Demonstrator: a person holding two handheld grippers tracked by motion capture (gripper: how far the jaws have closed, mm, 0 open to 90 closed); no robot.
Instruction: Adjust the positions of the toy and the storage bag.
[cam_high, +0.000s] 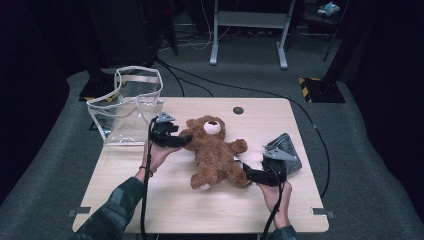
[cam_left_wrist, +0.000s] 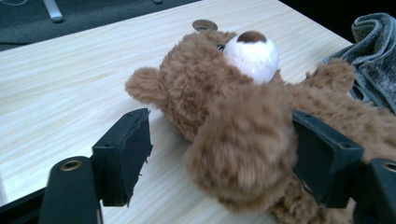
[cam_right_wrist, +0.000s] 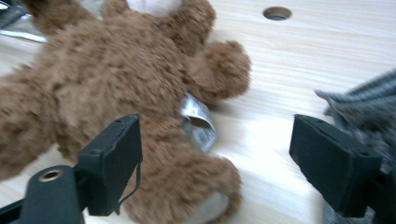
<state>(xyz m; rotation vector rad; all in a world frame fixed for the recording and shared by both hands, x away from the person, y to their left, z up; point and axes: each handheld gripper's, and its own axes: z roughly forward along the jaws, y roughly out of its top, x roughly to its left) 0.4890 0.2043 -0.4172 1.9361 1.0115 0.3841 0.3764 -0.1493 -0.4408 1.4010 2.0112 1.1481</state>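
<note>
Two tools (cam_high: 184, 140) (cam_high: 246, 173) spread beside teddy bear (cam_high: 216, 152); grey cloth (cam_high: 286, 150) right, clear bag (cam_high: 127, 107) left

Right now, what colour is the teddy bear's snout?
White, with a dark brown nose; the teddy bear itself is brown. The snout shows best in the left gripper view.

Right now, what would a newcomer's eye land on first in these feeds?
The brown teddy bear, lying on its back in the middle of the wooden table. The left gripper has one of its arms between open jaws, while the right gripper sits by a leg, jaws also open. Next come the clear plastic tote bag at the table's far left corner and the grey felt pouch near the right edge.
</note>
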